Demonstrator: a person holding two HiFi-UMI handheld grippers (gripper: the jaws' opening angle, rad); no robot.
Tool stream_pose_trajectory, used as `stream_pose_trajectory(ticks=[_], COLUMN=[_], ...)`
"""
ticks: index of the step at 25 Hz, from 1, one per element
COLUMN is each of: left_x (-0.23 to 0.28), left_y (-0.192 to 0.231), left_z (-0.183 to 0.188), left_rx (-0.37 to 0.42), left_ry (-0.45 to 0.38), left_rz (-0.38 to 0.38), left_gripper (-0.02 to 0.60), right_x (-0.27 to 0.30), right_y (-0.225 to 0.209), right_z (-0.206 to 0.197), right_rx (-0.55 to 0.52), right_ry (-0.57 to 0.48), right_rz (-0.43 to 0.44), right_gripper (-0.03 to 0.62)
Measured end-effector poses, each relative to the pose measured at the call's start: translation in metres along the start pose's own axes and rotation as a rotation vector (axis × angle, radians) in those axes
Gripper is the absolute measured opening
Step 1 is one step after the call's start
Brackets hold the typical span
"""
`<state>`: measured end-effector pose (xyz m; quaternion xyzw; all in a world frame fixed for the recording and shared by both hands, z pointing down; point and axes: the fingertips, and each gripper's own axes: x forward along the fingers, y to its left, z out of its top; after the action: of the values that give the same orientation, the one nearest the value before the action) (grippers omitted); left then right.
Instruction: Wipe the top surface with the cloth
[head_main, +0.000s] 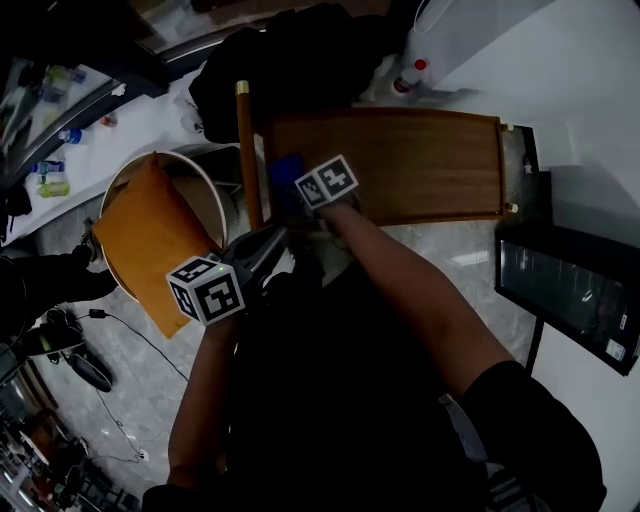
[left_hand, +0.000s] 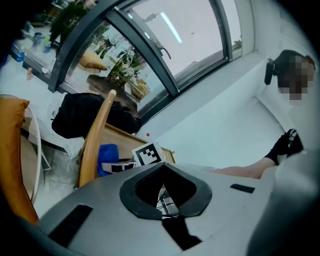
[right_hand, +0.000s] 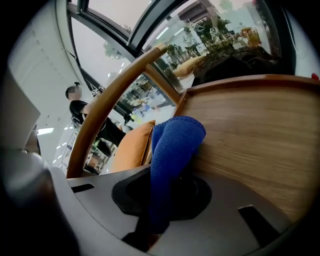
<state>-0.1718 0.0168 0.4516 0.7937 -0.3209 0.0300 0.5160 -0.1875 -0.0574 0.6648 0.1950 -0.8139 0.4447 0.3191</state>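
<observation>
head view: the right claw (head_main: 298, 198) holds the blue cloth (head_main: 285, 172) on the tabletop's (head_main: 420, 160) left end. left gripper view: the left claw (left_hand: 162, 169) is closed and empty. right gripper view: cloth pinched tight; wiping seems under way, and a sweep right looks next.

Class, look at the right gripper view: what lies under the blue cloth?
The blue cloth, clamped in the right hand-held gripper, lies against the wooden top. Bare wood shows beside it; the patch directly beneath is covered and cannot be seen.
</observation>
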Motion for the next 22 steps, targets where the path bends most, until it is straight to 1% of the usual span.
stream_pose_trajectory(ticks=[4, 9, 18, 22], left_x=[0.017, 0.05, 0.115, 0.137], left_y=[-0.011, -0.026, -0.063, -0.073], left_z=[-0.008, -0.014, -0.031, -0.041], left_rx=[-0.001, -0.003, 0.006, -0.001], left_ry=[0.017, 0.023, 0.047, 0.061], left_rz=[0.004, -0.001, -0.041, -0.052], left_gripper=[0.011, 0.011, 0.011, 0.011], right_x=[-0.027, -0.069, -0.144, -0.18], right_y=[-0.025, -0.062, -0.13, -0.16], right_z=[-0.012, -0.03, -0.053, -0.066], right_rx=[-0.012, -0.001, 0.05, 0.074], right_ry=[-0.014, -0.033, -0.057, -0.069], right_rz=[-0.043, -0.069, -0.126, -0.169], right_gripper=[0.058, 0.058, 0.058, 0.058])
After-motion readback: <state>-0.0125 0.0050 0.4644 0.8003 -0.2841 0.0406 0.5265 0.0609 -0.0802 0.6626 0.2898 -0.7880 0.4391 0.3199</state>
